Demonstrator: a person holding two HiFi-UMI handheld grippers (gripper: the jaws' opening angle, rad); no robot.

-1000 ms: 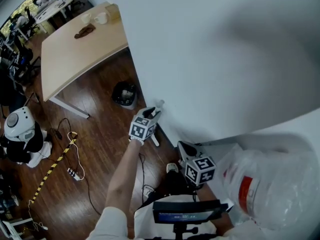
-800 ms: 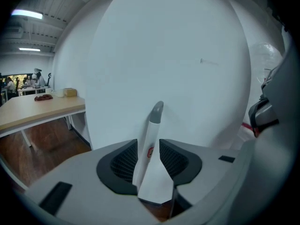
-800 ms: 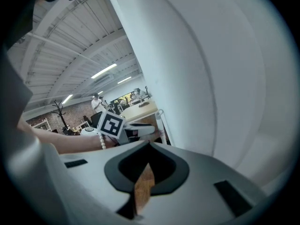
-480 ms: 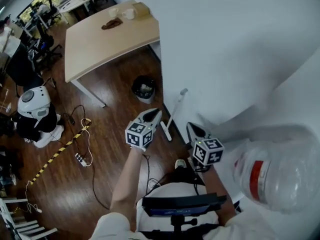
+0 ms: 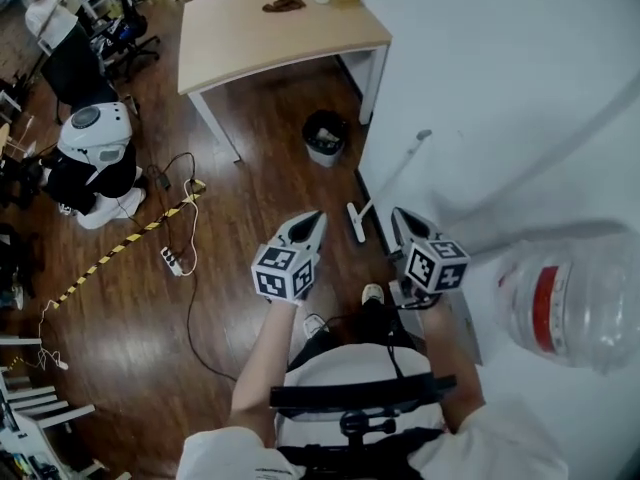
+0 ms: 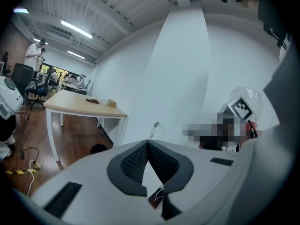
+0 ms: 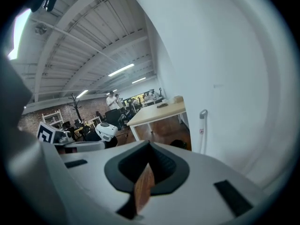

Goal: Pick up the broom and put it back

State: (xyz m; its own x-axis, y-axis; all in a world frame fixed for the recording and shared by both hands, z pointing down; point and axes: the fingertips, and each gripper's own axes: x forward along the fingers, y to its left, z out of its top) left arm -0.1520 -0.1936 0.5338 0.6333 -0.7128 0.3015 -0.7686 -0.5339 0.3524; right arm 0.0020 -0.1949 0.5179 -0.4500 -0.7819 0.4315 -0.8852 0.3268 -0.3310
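The broom (image 5: 390,178) leans against the white wall, its head (image 5: 357,220) on the wood floor and its handle top (image 5: 424,135) resting on the wall. My left gripper (image 5: 312,218) hovers left of the broom head and apart from it. Its jaws have just been closing and now stand shut with nothing between them (image 6: 148,142). On the other side of the broom head my right gripper (image 5: 400,214) is held close to the wall, also shut and empty (image 7: 149,144). The broom handle shows past the jaws in both gripper views (image 6: 155,126) (image 7: 202,130).
A light wooden table (image 5: 250,43) stands at the back, with a black waste bin (image 5: 326,133) beside its leg. A white robot (image 5: 95,143), a power strip with cable (image 5: 172,260) and yellow-black tape (image 5: 120,253) lie to the left. A large water bottle (image 5: 570,303) is at right.
A second ago my left gripper was at the broom's handle top; now it is off it and drawn back. The broom stays leaning on the wall. Both grippers have pulled away from the wall.
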